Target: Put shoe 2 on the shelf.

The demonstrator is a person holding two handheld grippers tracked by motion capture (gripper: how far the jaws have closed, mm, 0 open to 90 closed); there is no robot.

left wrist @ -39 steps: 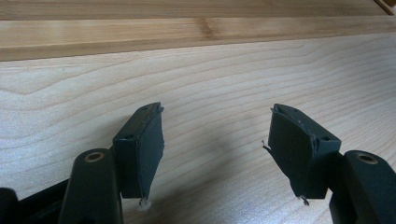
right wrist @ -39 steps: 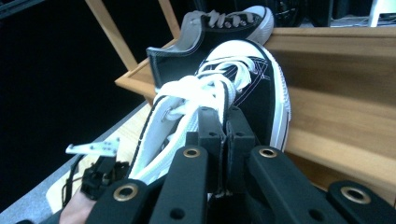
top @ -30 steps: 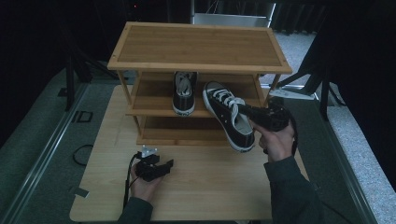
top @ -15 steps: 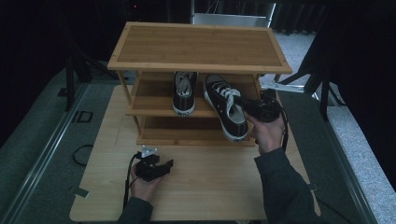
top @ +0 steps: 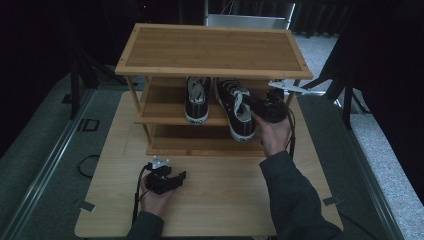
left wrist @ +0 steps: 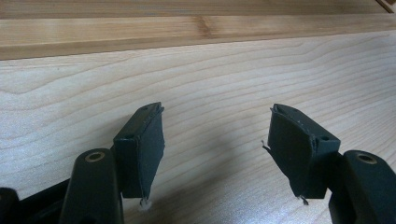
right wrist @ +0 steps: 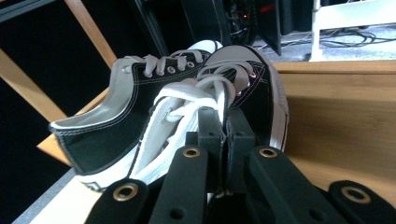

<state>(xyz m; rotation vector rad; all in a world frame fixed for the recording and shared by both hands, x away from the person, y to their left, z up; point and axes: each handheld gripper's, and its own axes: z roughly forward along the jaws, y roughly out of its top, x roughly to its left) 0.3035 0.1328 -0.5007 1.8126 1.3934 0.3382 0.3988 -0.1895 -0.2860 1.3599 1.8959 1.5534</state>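
Our right gripper [right wrist: 223,140] has its jaws pressed together on the side wall of the second shoe [right wrist: 219,107], beside the white laces. In the high view that gripper [top: 267,111] sits at the right edge of this shoe [top: 237,111], which lies on the middle shelf [top: 160,117] of the wooden rack [top: 212,50], toe pointing to the back, its heel reaching out over the shelf's front edge. The first shoe [top: 197,100] already stands just to its left on the same shelf, pointing the same way, and in the right gripper view the two look close together or touching.

Our left gripper [left wrist: 215,140] has its jaws wide apart with nothing between them, hovering low over the bare worktop [left wrist: 210,84]; from above it [top: 167,179] rests in front of the rack, well apart from the shoes.

We judge the work nearly finished: one shoe is placed, the other is on the shelf but not released. What is left is to nudge it further back if needed, let go and pull the hand away.
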